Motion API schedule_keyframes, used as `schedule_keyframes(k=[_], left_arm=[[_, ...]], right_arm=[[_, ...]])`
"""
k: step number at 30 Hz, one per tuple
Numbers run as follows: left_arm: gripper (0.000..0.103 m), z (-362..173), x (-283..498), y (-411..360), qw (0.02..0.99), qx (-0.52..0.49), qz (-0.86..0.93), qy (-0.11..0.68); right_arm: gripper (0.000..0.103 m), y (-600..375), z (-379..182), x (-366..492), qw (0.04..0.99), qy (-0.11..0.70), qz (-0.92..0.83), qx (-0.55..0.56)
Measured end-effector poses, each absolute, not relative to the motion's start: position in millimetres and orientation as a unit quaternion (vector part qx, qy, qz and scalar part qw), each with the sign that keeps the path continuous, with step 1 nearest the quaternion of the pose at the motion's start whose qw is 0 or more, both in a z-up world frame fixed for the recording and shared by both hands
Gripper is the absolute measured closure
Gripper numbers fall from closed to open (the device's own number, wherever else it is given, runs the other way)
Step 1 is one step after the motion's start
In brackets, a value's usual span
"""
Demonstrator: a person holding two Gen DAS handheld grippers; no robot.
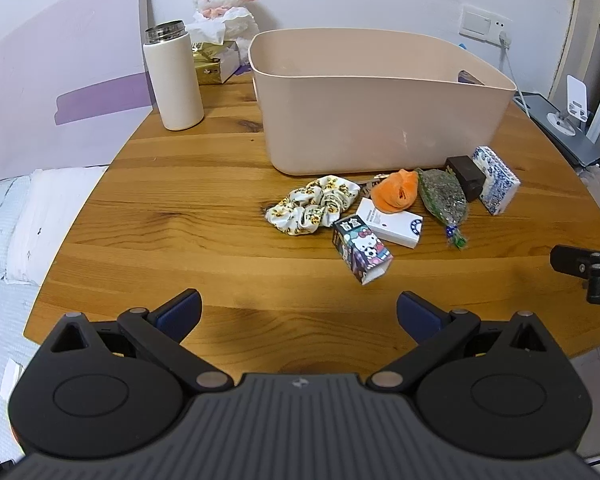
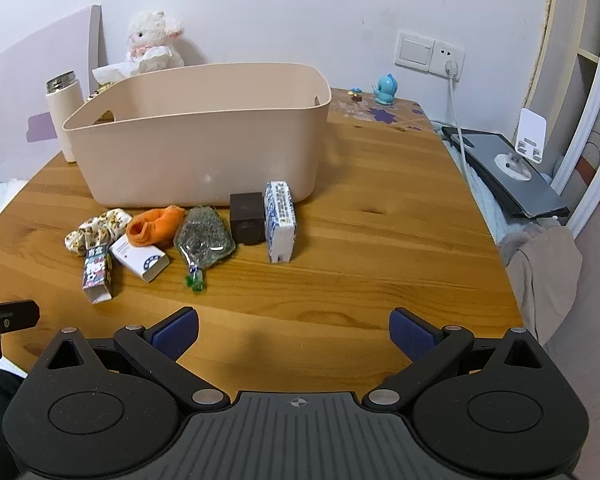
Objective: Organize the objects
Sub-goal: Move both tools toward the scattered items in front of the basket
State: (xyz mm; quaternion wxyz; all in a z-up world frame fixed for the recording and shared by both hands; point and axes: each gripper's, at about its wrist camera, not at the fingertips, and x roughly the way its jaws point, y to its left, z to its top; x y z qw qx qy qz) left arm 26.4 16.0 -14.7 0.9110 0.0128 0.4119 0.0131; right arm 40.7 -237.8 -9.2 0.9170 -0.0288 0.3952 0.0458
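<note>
We hold the left tool low over the near edge of the wooden tabletop, its blue-padded jaws spread wide and gripping nothing. The right tool sits likewise, wide and empty.

Ahead of the left tool and to its right lies the clutter: a cartoon-cat box nearest, then a white box, a floral scrunchie, an orange sock, a clear packet of green-grey bits, a dark brown box and a blue-and-white patterned box. From the right tool these lie ahead and to its left.

Just beyond the cluster stands the beige bin; what we see of its inside is bare. Further left of it stands a white flask.
</note>
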Motion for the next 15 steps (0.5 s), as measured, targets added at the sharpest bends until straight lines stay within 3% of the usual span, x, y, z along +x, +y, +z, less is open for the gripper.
schedule_keyframes(k=[8, 15], left_arm=[[0.0, -18, 53, 30, 0.915, -0.001, 0.028, 0.402], [0.0, -29, 85, 44, 0.913, -0.012, 0.043, 0.406]], right_arm=[[0.0, -240, -14, 68, 0.924, 0.379, 0.05, -0.02], [0.009, -240, -25, 98, 0.926, 0.374, 0.052, -0.013]])
